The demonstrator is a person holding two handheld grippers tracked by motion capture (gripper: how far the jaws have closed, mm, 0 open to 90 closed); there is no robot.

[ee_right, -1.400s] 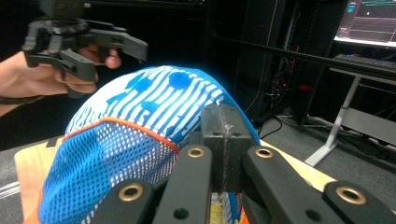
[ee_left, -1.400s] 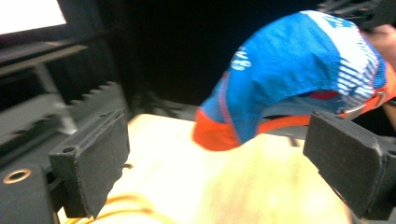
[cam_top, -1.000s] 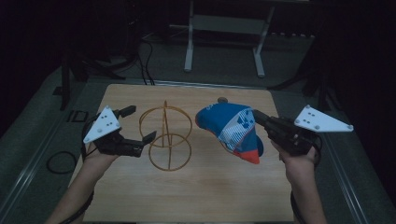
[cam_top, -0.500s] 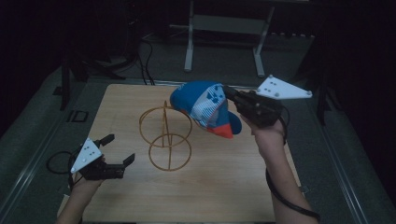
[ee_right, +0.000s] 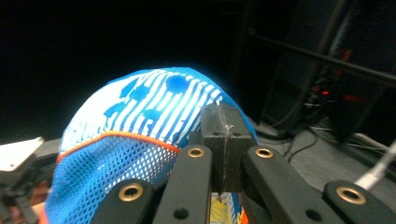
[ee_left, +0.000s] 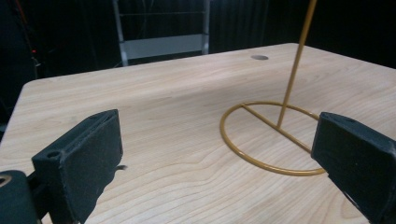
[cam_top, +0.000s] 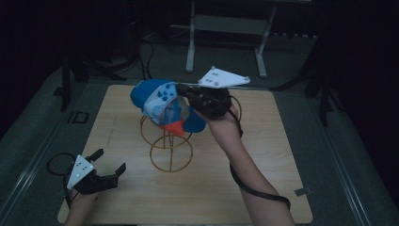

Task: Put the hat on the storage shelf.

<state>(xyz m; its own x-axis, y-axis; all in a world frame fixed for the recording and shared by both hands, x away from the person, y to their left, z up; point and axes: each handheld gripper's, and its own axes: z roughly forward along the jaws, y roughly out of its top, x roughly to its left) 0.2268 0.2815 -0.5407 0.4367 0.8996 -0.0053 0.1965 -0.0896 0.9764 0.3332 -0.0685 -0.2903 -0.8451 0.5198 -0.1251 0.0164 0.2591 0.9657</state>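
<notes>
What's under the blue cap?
Under the cap, held by the right claw, stands the gold wire stand on the table. The cap covers the stand's top.

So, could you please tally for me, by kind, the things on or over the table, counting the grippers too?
Caps: 1, the blue cap, clamped in the right gripper above the stand.
Wire stands: 1, the gold stand on the table.
Grippers: 2, the right one and the left gripper, which is open.
Total: 4.
</notes>
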